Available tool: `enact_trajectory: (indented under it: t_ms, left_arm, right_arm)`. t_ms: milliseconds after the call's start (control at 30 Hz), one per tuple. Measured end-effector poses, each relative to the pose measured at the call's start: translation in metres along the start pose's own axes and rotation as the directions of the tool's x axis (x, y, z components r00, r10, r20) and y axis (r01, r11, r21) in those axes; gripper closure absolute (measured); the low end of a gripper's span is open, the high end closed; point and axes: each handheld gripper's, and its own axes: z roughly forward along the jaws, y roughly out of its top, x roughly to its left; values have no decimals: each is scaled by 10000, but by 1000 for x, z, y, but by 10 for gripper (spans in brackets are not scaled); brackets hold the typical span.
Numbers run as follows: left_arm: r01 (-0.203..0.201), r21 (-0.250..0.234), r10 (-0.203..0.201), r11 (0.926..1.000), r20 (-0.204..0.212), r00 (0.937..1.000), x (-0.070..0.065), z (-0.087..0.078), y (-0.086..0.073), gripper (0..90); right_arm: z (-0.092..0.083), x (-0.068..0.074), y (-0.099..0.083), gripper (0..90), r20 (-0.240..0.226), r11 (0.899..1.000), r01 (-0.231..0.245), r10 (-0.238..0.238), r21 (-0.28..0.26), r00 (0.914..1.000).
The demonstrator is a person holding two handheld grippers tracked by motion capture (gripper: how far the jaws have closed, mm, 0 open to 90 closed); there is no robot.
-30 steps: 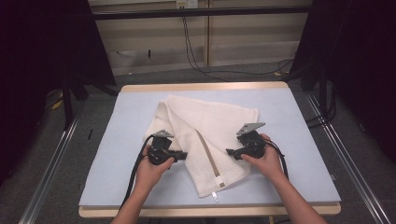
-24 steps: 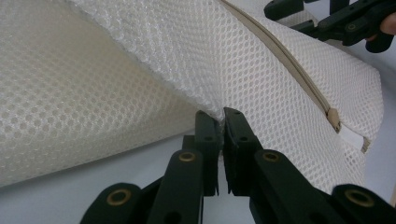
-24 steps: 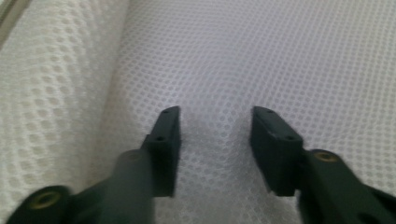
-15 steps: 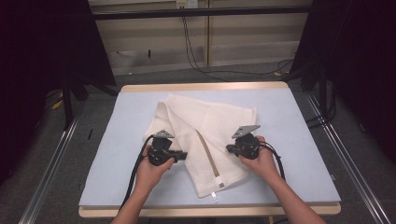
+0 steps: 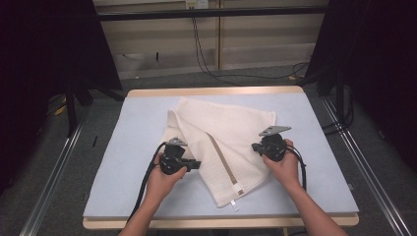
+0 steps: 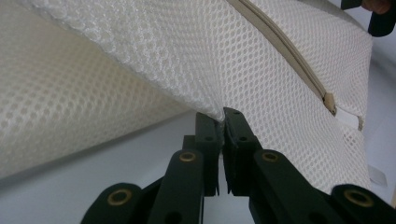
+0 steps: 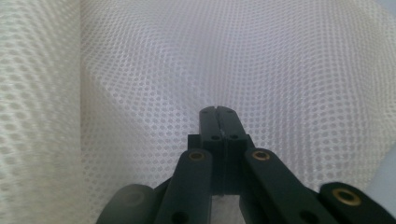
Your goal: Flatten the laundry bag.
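Note:
A white mesh bag (image 5: 231, 132) with a beige zipper (image 5: 221, 158) lies rumpled on the light blue mat (image 5: 133, 147). My left gripper (image 5: 196, 164) sits at the bag's left lower edge. In the left gripper view it is shut (image 6: 223, 114) on a fold of the mesh (image 6: 140, 56), and the zipper (image 6: 280, 51) runs off to the right. My right gripper (image 5: 254, 146) is at the bag's right edge. Its jaws are together (image 7: 217, 111), pinching the mesh (image 7: 280, 70) that drapes away from the tips.
The mat covers a wooden-edged table (image 5: 211, 91). Bare mat lies on both sides of the bag and in front of it. Cables (image 5: 147, 182) trail from both grippers toward the person. Dark stands and floor rails flank the table.
The right gripper edged in toward the bag, then drew back slightly to the right. The left gripper and its hold on the mesh have stayed the same.

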Motion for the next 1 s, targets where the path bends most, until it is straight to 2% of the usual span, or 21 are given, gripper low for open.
enact_trajectory:
  t_ms: [133,233,267,333,367,433,467,567,633,667,700,733,767,833,867,900,933,967,1000]
  left_arm:
    - [-215,264,211,9994,140,9997,-8,7,0,856]
    - [-378,408,372,9985,158,9992,-12,8,-1,856]
    - [-430,372,426,9984,111,9990,-14,8,-2,856]
    - [-415,398,409,9983,153,9990,-15,7,-2,855]
    - [-441,387,436,9983,148,9989,-15,5,-3,855]
    - [-392,338,386,9987,178,9991,-16,4,-3,855]
    - [-386,305,380,9988,176,9991,-17,5,-4,855]
    - [-412,329,405,9986,195,9990,-18,4,-5,851]
    - [-461,323,455,9984,190,9988,-18,3,-5,840]
    - [-346,216,342,9992,188,9992,-18,2,-6,827]
    - [-370,196,367,9991,152,9992,-18,1,-6,807]
    - [-370,196,367,9991,152,9992,-18,1,-6,780]
    - [-299,75,299,9995,53,9995,-17,-1,-7,730]
    - [-81,-343,79,9994,-39,10000,-12,-8,-8,642]
    - [-81,-343,79,9994,-39,10000,-12,-8,-8,580]
    - [198,-632,-199,9978,0,9998,-8,-12,-7,527]
    - [198,-632,-199,9978,0,9998,-8,-12,-7,501]
    - [397,-764,-409,9963,-149,9991,-2,-17,-6,451]
    - [397,-764,-409,9963,-149,9991,-2,-17,-6,407]
  right_arm:
    - [-2,-5,-2,900,301,10000,-12,14,-72,9995]
    - [-2,-7,-4,900,286,10000,-7,9,-76,9996]
    - [-2,-6,-4,900,231,9997,-205,208,-136,9995]
    - [-1,-6,-4,899,157,9995,-91,96,-294,9998]
    - [-4,0,-1,856,246,9982,115,-101,-591,9996]
    - [-5,2,1,839,272,9975,137,-118,-694,9996]
    - [-8,8,6,838,-243,9945,59,-84,-1049,9997]
    - [-9,19,14,818,-628,9920,217,-298,-1247,9976]
    - [-7,31,18,816,-1171,9892,406,-573,-1406,9915]
    - [-5,35,20,816,-1520,9891,451,-665,-1401,9861]
    - [-4,38,20,817,-1761,9894,395,-642,-1398,9823]
    - [-4,38,20,817,-1761,9894,395,-642,-1398,9823]
    - [1,45,21,828,-2056,9910,469,-723,-1257,9760]
    - [4,46,20,839,-2141,9917,557,-797,-1159,9736]
    - [4,46,19,845,-2306,9922,539,-789,-1128,9699]
    - [5,46,19,846,-2386,9924,539,-792,-1109,9679]
    - [5,46,19,846,-2386,9924,539,-792,-1109,9679]
    - [4,47,18,850,-2521,9910,649,-928,-1172,9632]
    - [4,48,18,853,-2560,9909,681,-960,-1159,9619]
